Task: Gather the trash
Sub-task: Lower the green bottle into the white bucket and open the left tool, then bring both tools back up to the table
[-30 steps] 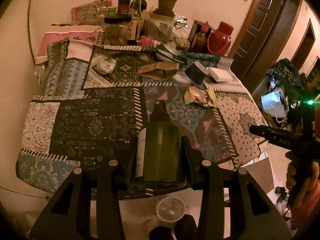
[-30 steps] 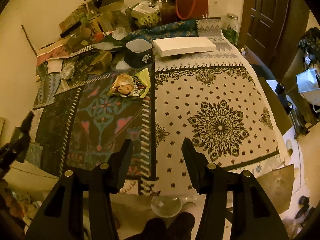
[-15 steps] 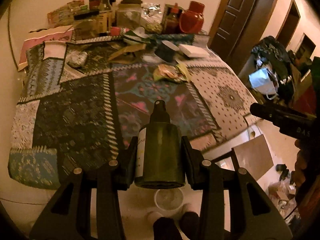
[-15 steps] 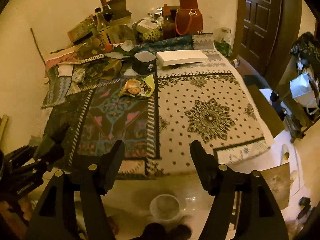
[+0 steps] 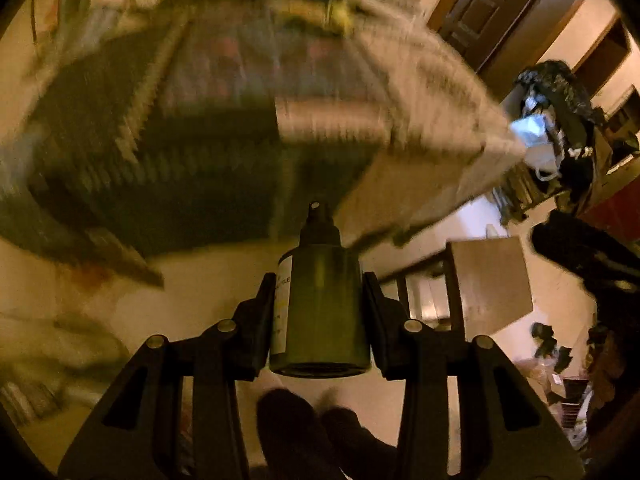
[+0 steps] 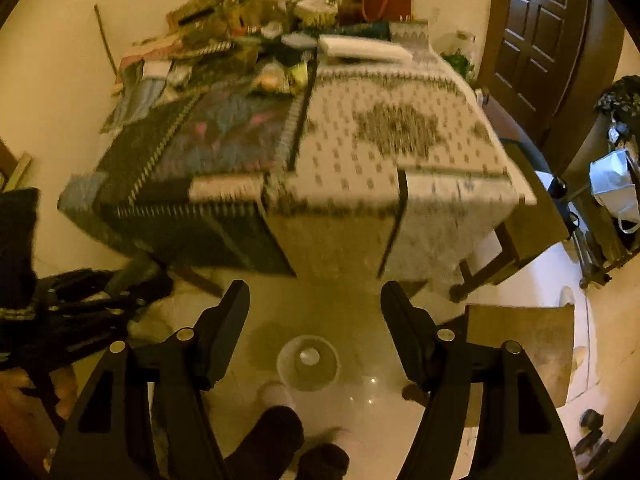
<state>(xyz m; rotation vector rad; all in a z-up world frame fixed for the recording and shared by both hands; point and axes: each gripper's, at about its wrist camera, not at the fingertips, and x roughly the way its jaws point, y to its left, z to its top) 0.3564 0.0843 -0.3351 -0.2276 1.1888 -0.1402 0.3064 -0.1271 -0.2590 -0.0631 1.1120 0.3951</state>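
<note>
Table [image 5: 400, 128] receded and blurred, bottle [image 5: 320, 312] gripped

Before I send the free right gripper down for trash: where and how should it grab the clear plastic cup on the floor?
Probably by the rim, from straight above. The cup stands upright on the floor with its mouth open upward, directly below the open, empty right gripper. One finger could go inside and one outside the wall, or both could span it. The plastic looks thin, so squeeze lightly.
</note>
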